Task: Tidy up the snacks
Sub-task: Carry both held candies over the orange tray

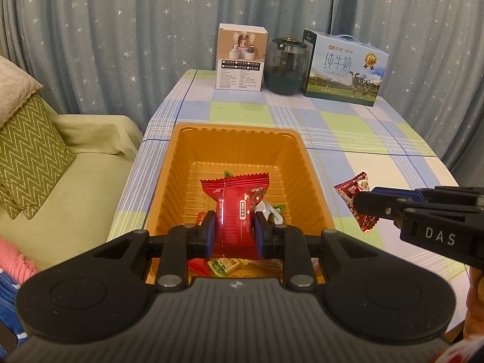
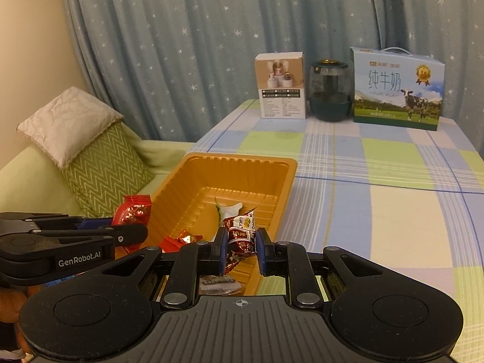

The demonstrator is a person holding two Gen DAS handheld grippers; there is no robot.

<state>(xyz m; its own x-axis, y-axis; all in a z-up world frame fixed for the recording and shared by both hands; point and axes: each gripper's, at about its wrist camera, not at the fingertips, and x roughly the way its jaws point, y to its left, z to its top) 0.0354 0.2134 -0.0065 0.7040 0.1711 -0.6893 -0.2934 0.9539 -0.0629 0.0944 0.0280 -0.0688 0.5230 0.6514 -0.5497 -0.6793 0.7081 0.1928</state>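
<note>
L gripper is clamped on a red snack pack: pack sits upright between the two blue-padded fingers, squeezed at its waist, top crimp fanning out above the pads, lower end hanging below them. It hangs over the near end of the orange tray, above the tray floor. Seen from the R wrist view, the same pack sticks out past the L gripper at the tray's left rim.

R gripper is clamped on a smaller dark-red wrapped snack, held between its fingers w/ the twisted top poking up above the pads; it sits over the near right corner of the tray. From the L wrist view that snack shows beside the tray's right wall, above the checked worktop, w/ the R gripper coming in from the right.

Count: 2 grippers, 1 snack in each. 1 tray. Loose in the tray: several small wrapped sweets, red, green and white, partly hidden by the fingers, so exact no. can't be told. At the far edge of the worktop: 1 white product box, 1 dark green jar, 1 milk carton box.
</note>
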